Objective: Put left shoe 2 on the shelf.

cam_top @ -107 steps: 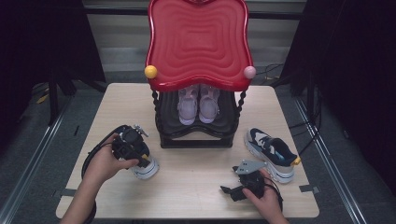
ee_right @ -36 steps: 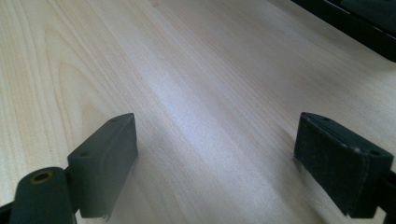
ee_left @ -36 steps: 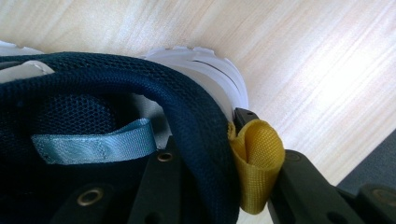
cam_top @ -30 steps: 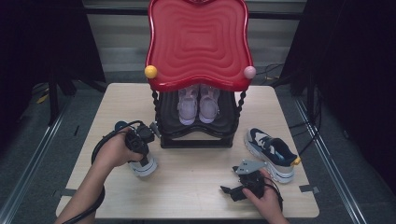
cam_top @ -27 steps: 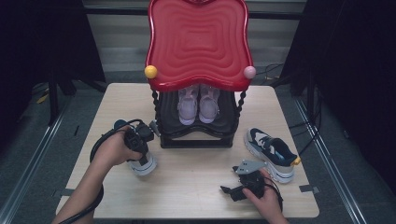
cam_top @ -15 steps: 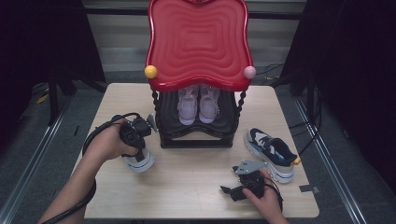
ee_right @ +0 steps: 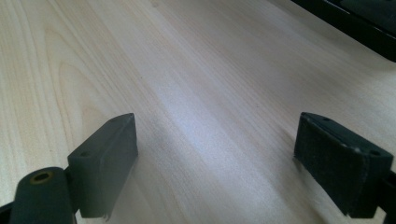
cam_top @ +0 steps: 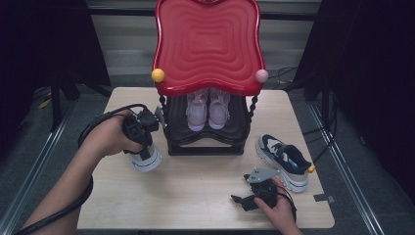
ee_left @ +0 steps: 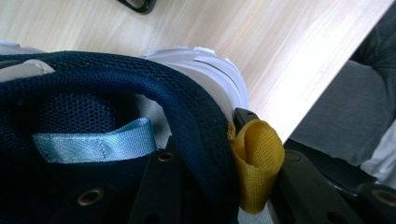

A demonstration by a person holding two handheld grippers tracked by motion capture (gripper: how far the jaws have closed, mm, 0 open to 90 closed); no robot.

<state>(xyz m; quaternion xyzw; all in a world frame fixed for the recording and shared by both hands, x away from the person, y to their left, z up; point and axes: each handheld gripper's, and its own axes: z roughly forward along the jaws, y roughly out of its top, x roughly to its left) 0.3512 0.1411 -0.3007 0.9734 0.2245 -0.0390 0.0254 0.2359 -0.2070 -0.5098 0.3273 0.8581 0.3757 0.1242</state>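
Note:
My left gripper (cam_top: 140,133) is shut on the heel of a navy sneaker (cam_top: 146,159) with a white sole, held tilted just left of the rack. In the left gripper view the jaws pinch the sneaker's padded heel collar (ee_left: 140,88), one jaw inside the shoe and one outside against the yellow pull tab (ee_left: 256,161). The matching navy sneaker (cam_top: 284,159) lies on the table at the right. Near the front edge my right gripper (cam_top: 241,202) rests open, and its pads (ee_right: 105,161) frame bare wood.
A black rack (cam_top: 205,142) with a red wavy top (cam_top: 208,44) stands at the middle back of the wooden table (cam_top: 195,191). A pair of pale lilac shoes (cam_top: 208,108) sits on its lower shelf. Dark floor surrounds the table.
My left gripper has risen with the navy sneaker, lifting its heel off the table and bringing it nearer the rack. The right gripper has stayed where it was.

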